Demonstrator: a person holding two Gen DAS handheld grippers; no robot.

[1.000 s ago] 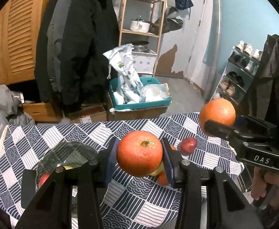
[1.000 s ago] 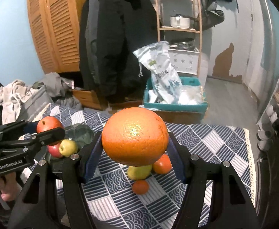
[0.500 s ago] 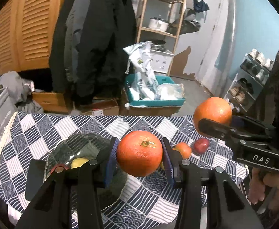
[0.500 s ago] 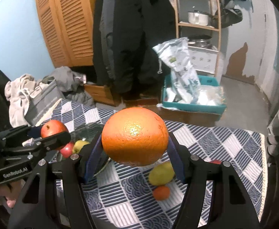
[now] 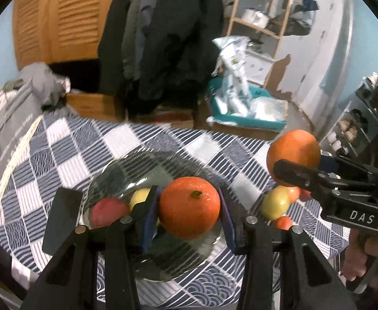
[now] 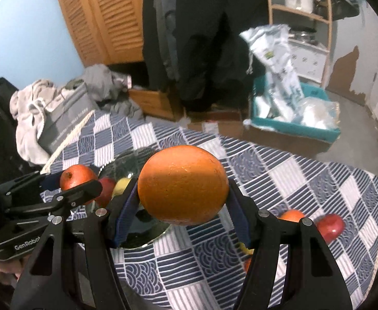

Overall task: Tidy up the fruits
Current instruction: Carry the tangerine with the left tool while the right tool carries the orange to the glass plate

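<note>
Both grippers now lower, tilted over bowl [image 5: 147,165], oranges clamped.

"DAS" on right gripper [image 5: 296,160], "GenRobot" on left gripper [image 6: 79,183]

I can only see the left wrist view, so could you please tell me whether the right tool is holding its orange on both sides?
Observer: Yes. The right wrist view shows the large orange pressed between both blue pads of the right tool.
Operator: Thank you. Is any fruit hidden behind that tool from my side?
Observer: Yes. A red apple lies on the checked cloth, next to a small orange fruit. It is well apart from the glass bowl.
</note>
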